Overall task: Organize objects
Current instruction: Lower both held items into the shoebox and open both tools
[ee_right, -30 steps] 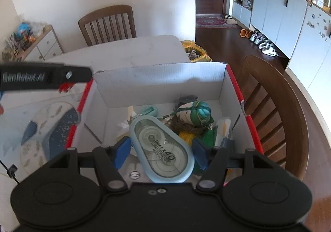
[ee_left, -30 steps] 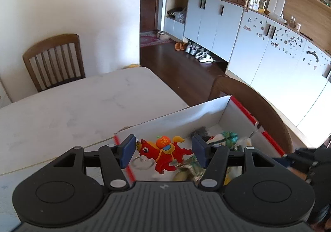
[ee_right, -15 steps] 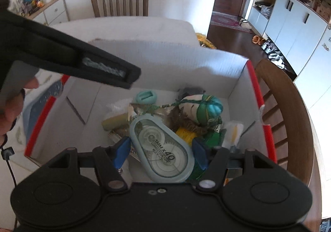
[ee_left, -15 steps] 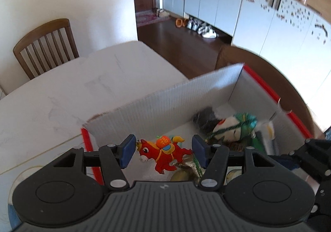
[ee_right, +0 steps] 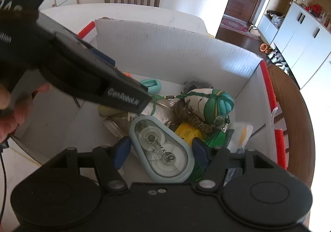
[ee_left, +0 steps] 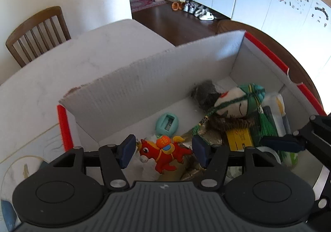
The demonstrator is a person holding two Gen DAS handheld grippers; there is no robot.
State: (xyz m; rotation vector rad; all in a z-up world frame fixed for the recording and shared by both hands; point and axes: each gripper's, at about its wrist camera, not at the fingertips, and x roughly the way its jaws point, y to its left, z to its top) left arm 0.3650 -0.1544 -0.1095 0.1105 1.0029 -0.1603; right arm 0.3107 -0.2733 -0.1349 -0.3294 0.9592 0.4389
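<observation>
My left gripper is shut on a red toy horse with an orange on its back. It hangs just above the near left part of a white cardboard box with red edges. My right gripper is shut on a pale blue correction tape dispenser over the same box. Inside lie a green and white plush toy, a teal sharpener, a small yellow box and other small items. The left tool's black housing crosses the right wrist view and hides the box's left side.
The box sits on a white table. A wooden chair stands at the far side, and another chair's curved back rises right behind the box's right wall. A person's hand grips the left tool.
Both grippers have sunk toward the box, each still gripping its item. The left tool has swung into the right wrist view and now looms over the box's left side.
</observation>
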